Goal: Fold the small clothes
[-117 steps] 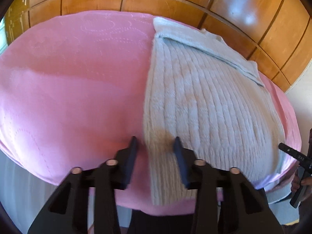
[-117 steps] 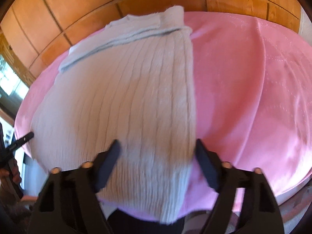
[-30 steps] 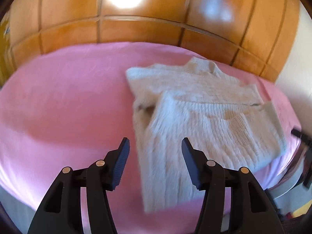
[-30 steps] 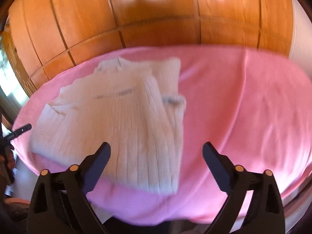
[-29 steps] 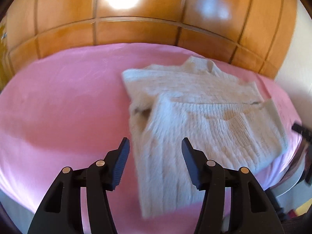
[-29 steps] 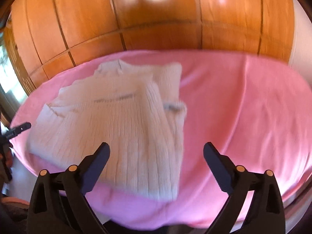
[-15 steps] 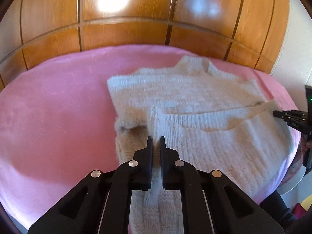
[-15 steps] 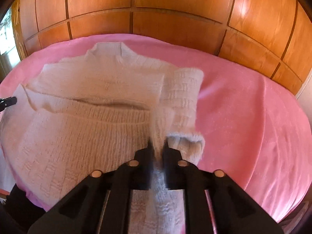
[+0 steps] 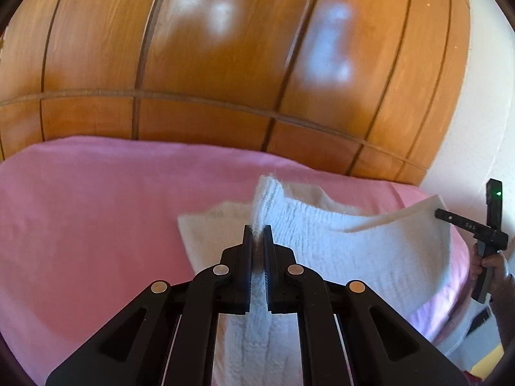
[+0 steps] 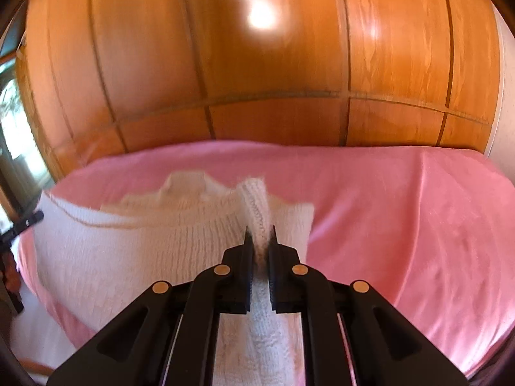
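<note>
A white ribbed knit sweater (image 9: pixel 347 251) lies on a pink bedspread (image 9: pixel 96 225). My left gripper (image 9: pixel 257 230) is shut on the sweater's near left edge, a pinch of knit standing up between its pads. In the right wrist view the sweater (image 10: pixel 135 251) stretches leftward, and my right gripper (image 10: pixel 260 233) is shut on its near right edge, with a ridge of knit rising above the fingertips. The gripped hem is lifted off the bed and hangs between the two grippers. The other gripper (image 9: pixel 473 228) shows at the right of the left wrist view, held by a hand (image 9: pixel 492 267).
A glossy wooden panelled wall (image 9: pixel 225 64) rises right behind the bed. A white wall (image 9: pixel 476 128) stands at the right. A window (image 10: pixel 13 135) is at the far left of the right wrist view. Pink bedspread (image 10: pixel 402 218) extends to the right of the sweater.
Both grippers went from open above the sweater to shut on its near edge. Since then both have risen, lifting the hem off the bed, and the views now tilt up toward the wall.
</note>
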The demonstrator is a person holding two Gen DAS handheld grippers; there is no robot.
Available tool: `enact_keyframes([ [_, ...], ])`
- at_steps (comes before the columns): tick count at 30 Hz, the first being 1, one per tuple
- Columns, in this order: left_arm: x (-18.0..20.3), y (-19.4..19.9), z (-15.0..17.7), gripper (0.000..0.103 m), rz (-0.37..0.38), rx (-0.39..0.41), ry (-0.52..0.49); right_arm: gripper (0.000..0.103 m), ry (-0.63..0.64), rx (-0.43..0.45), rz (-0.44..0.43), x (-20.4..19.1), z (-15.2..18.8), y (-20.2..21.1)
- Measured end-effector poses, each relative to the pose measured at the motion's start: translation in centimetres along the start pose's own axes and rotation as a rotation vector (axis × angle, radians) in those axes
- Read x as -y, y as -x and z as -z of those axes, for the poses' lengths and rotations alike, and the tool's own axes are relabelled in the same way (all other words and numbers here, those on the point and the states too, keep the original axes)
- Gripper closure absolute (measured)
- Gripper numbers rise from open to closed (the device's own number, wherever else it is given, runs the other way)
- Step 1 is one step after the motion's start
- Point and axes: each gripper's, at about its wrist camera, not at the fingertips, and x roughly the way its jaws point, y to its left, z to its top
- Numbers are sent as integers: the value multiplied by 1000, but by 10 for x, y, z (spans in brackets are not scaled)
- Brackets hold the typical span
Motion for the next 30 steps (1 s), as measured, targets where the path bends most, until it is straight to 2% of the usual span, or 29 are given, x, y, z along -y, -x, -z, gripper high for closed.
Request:
enact_keyframes([
  [3,-10,-30,-19,98,-19,-5,21,96,-23,-3,23,7,-21,-33],
  [8,-29,-98,-43,98,-86,-60,63,96,-42,-50,101,17,-43,-106],
  [13,-38,-168,-40,98,-197,-155,54,96,-45,-149,185,24,-33,-173],
  [15,-45,-192,-32,98,-229,-222,61,96,-60,-204,191,30,-23,-194],
  [16,-47,-199,-30,98,-262,-239,62,95,-68,-231,198,33,-17,-203],
  [18,-54,-204,-29,98,-319,-268,79,80,-76,-232,210,35,-15,-204],
  [19,-57,-197,-31,98,-314,-248,102,77,-72,-207,209,34,-18,-197],
  [21,-54,-175,-36,98,-294,-186,110,64,-54,-164,217,30,-23,-183],
  [23,-43,-157,-40,98,-244,-140,69,64,-22,-108,193,16,-29,-163],
  [25,-18,-142,-42,98,-139,-118,-13,64,-3,-93,88,-1,-33,-150],
  [27,4,-141,-39,83,-39,-153,-78,64,24,-135,-56,-24,-31,-149],
  [29,26,-148,-32,43,12,-190,-135,63,90,-195,-130,-55,-24,-157],
  [30,31,-153,-28,42,22,-203,-151,63,110,-215,-143,-64,-20,-160],
])
